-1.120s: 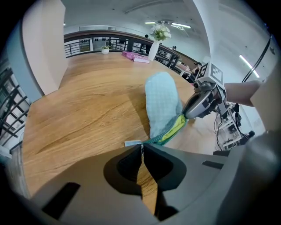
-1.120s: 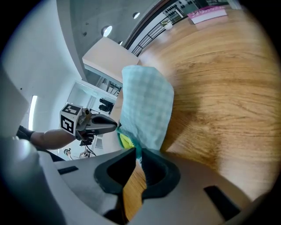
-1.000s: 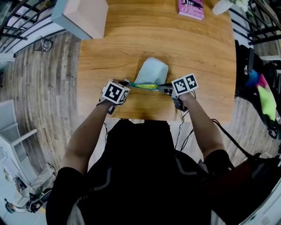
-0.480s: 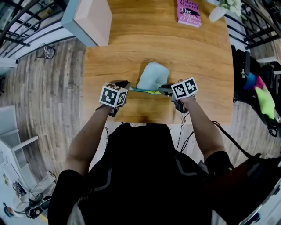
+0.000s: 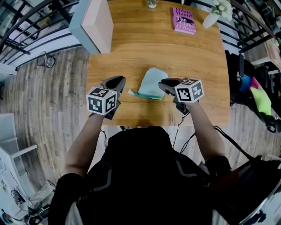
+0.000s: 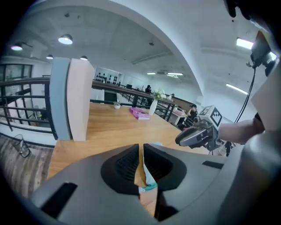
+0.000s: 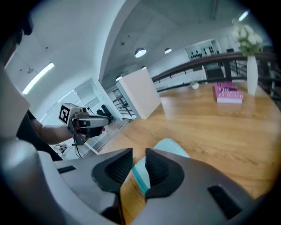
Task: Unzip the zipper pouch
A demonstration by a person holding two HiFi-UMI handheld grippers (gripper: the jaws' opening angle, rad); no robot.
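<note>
The pale mint zipper pouch (image 5: 152,81) lies flat on the wooden table (image 5: 197,57), its teal zipper edge (image 5: 141,94) toward the person. My left gripper (image 5: 117,80) hovers to the pouch's left, lifted off it, jaws shut with nothing in them. My right gripper (image 5: 164,83) hovers at the pouch's right. Its jaws have just been opening and stand apart with nothing between them. In the left gripper view the pouch (image 6: 147,172) shows below the closed left gripper (image 6: 141,151). The right gripper view has the pouch (image 7: 172,147) beneath the parted right gripper (image 7: 139,154).
A pink book (image 5: 183,19) and a white vase of flowers (image 5: 215,15) sit at the table's far right. A small pot (image 5: 151,3) stands at the far edge. A tall white and blue box (image 5: 94,24) occupies the far left corner. The near edge runs just under both grippers.
Both grippers have risen and drawn away from the pouch's ends. The right jaws have opened and let go of the zipper end. The pouch now rests free on the table.
</note>
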